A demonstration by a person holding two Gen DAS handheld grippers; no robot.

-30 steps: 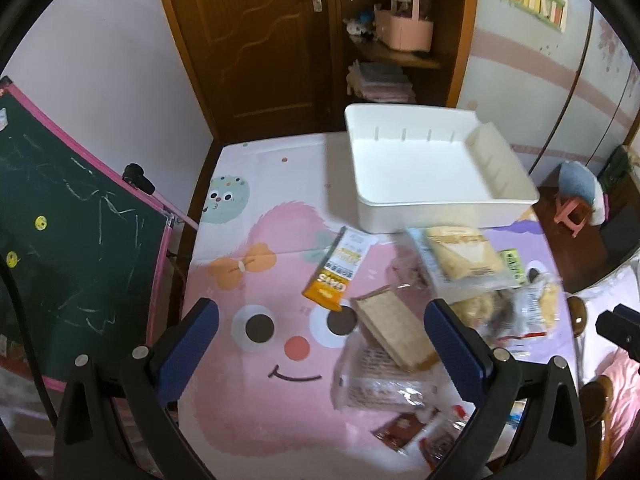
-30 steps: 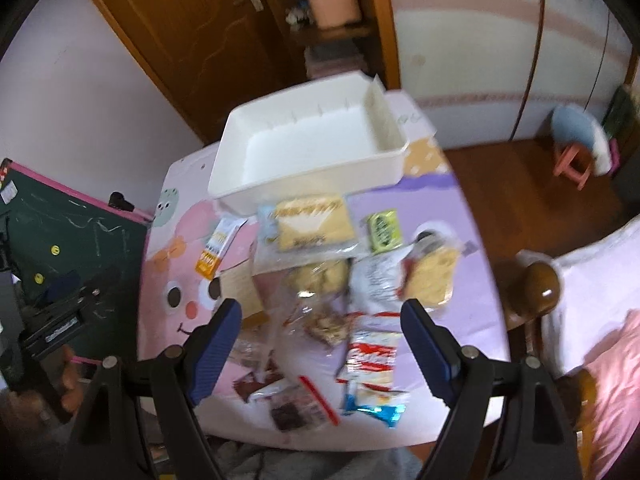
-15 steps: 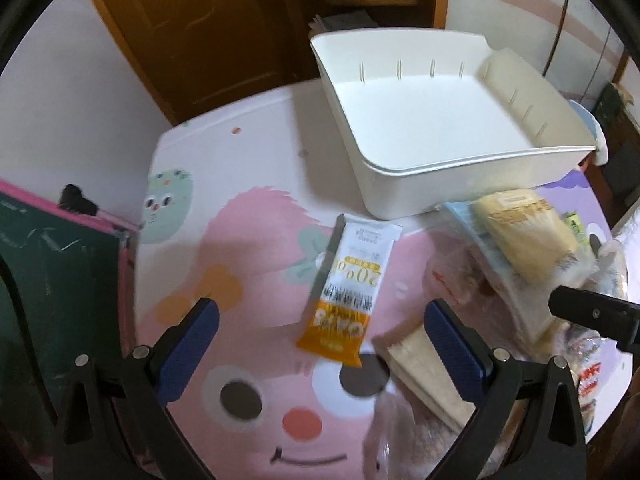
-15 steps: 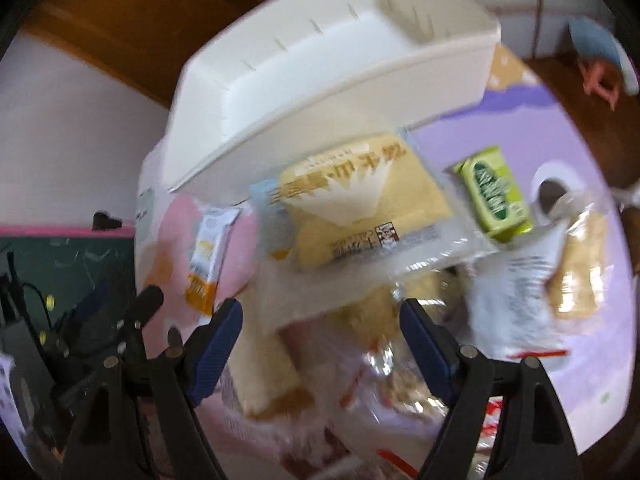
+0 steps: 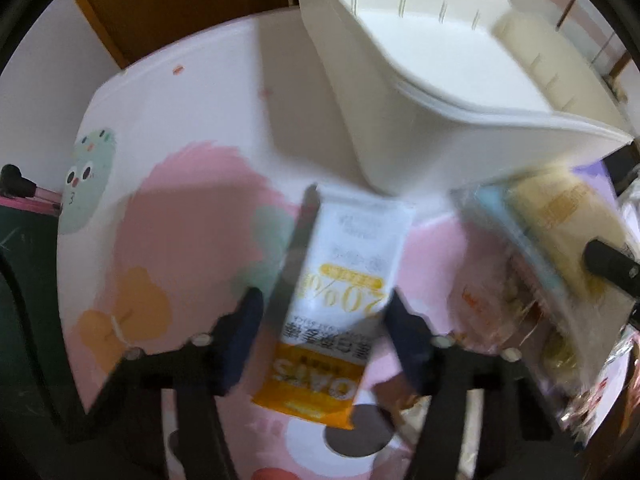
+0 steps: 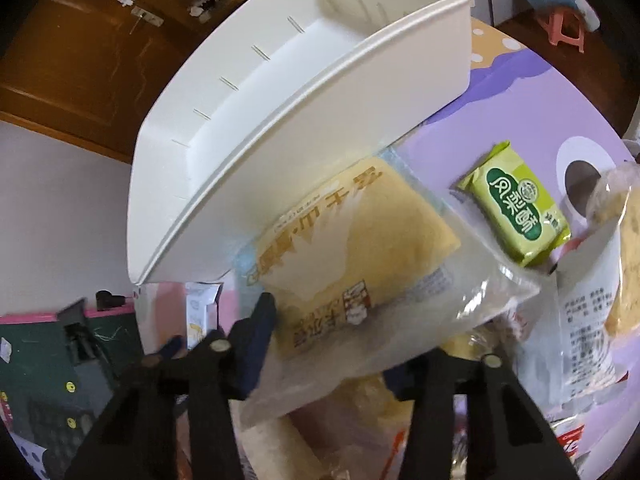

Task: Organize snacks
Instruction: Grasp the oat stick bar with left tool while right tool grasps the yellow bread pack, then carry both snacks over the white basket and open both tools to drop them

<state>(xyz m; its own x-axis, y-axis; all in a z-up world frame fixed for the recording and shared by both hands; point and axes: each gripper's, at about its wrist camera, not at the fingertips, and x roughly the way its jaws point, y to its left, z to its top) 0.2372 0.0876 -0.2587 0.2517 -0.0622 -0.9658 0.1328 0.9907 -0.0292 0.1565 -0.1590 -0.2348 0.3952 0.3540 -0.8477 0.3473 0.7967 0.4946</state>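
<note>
On cartoon-print tablecloth [image 5: 192, 216], before wooden door [image 6: 80, 64]: white bin [image 6: 304, 120]. Left gripper [image 5: 320, 332] just closing astride oat bar [image 5: 340, 304]; right gripper [image 6: 332, 340] just closing astride bagged cake [image 6: 352, 248]; contact indeterminate.

Oat bar packet [image 5: 332, 312]: "OATS", "20%". Green snack packet [image 6: 516, 216]: "凤梨酥".

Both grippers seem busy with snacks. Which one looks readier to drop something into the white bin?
Probably the right gripper: its jaws have just closed around the yellow bread packet, which lies against the white bin. The left gripper's oat bar lies farther out.
</note>
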